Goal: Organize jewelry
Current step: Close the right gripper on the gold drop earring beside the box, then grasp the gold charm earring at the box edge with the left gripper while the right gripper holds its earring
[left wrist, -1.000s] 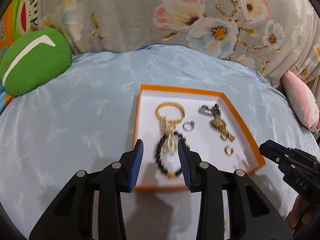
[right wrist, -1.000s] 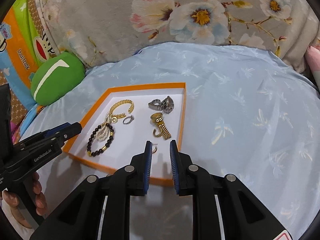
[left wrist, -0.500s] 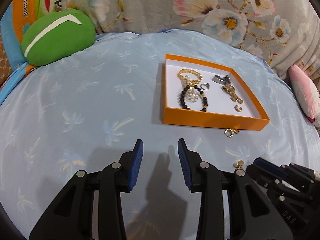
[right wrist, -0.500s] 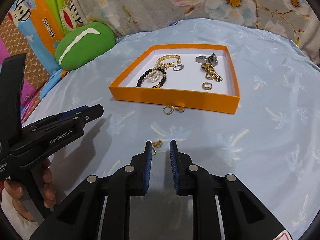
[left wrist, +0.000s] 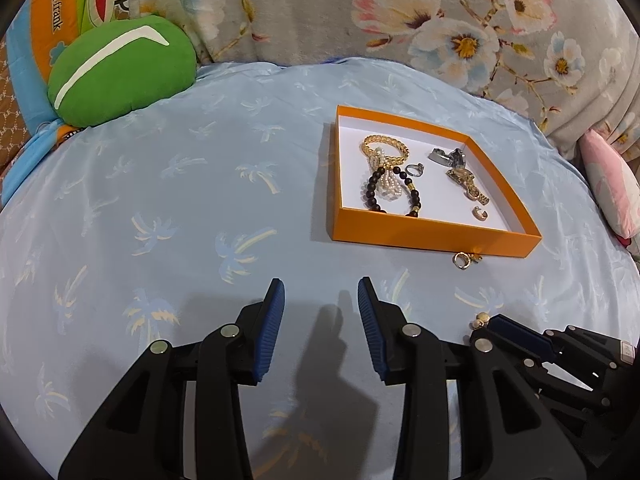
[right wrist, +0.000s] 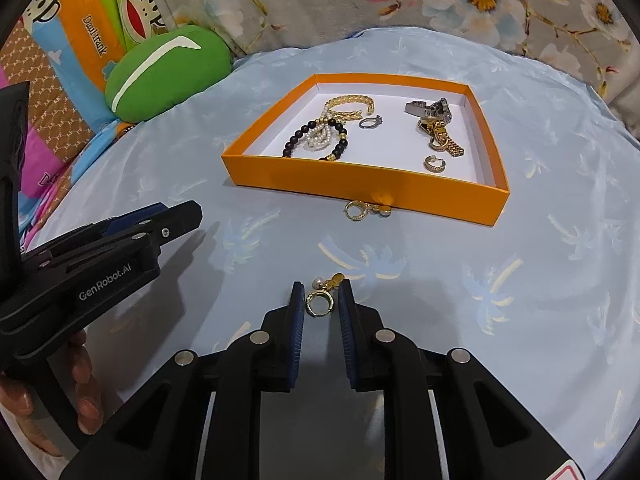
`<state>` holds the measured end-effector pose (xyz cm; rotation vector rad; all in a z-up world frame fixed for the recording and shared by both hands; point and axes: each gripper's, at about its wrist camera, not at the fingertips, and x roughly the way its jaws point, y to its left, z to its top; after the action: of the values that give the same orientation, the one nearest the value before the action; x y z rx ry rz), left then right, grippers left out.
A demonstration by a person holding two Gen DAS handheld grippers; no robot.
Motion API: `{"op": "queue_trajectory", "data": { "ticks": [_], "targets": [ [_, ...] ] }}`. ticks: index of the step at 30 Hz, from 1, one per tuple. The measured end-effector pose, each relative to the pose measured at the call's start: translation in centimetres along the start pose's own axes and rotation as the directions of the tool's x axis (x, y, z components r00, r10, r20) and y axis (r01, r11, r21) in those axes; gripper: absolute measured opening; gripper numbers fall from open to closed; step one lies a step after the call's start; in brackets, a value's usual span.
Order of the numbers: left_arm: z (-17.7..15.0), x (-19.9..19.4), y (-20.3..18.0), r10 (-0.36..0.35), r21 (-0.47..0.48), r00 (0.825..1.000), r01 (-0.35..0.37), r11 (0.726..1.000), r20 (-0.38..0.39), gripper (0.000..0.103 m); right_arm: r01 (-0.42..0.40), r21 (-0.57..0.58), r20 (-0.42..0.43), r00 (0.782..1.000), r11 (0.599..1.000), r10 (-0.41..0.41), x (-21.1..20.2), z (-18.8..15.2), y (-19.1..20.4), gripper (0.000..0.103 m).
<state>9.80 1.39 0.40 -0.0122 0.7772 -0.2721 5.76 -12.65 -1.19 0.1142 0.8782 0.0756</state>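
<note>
An orange box (left wrist: 432,236) (right wrist: 360,184) on the blue bedspread holds a gold bangle (right wrist: 352,101), a black bead bracelet (right wrist: 316,140), a silver ring (right wrist: 371,122), watches (right wrist: 436,120) and a small hoop (right wrist: 435,163). On the cloth in front of the box, my right gripper (right wrist: 320,300) (left wrist: 494,320) is closing its jaws on a gold hoop earring with a pearl (right wrist: 320,304) (left wrist: 480,317), and its pads meet the hoop's sides. A second gold earring (right wrist: 362,210) (left wrist: 464,259) lies against the box's front wall. My left gripper (left wrist: 320,300) (right wrist: 188,214) hovers open and holds nothing.
A green cushion (left wrist: 120,72) lies at the far left, with printed bedding behind it. A floral blanket (left wrist: 400,12) runs along the back, and a pink pillow (left wrist: 612,184) sits at the right. A person's fingers (right wrist: 86,392) grip the left handle.
Both grippers drew back from over the box to the near cloth. The right gripper came down around the loose earring and its jaws narrowed onto it.
</note>
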Motion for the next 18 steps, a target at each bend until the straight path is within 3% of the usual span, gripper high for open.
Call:
{"op": "queue_trajectory", "data": {
  "ticks": [5, 8, 18],
  "targets": [
    [0.3, 0.3, -0.7, -0.008, 0.016, 1.0, 0.008, 1.0, -0.013, 0.037, 0.021, 0.016, 0.016, 1.0, 1.0, -0.021, -0.6, -0.1, -0.8, 0.013],
    [0.5, 0.9, -1.7, -0.05, 0.016, 0.998, 0.05, 0.999, -0.038, 0.037, 0.038, 0.039, 0.025, 0.999, 0.998, -0.039, -1.1, -0.3, -2.1, 0.013],
    [2.1, 4.2, -8.5, -0.114, 0.109, 0.988, 0.125, 0.986, -0.102, 0.037, 0.093, 0.144, 0.036, 0.994, 0.985, -0.099, -3.0, -1.4, -7.2, 0.013]
  ]
}}
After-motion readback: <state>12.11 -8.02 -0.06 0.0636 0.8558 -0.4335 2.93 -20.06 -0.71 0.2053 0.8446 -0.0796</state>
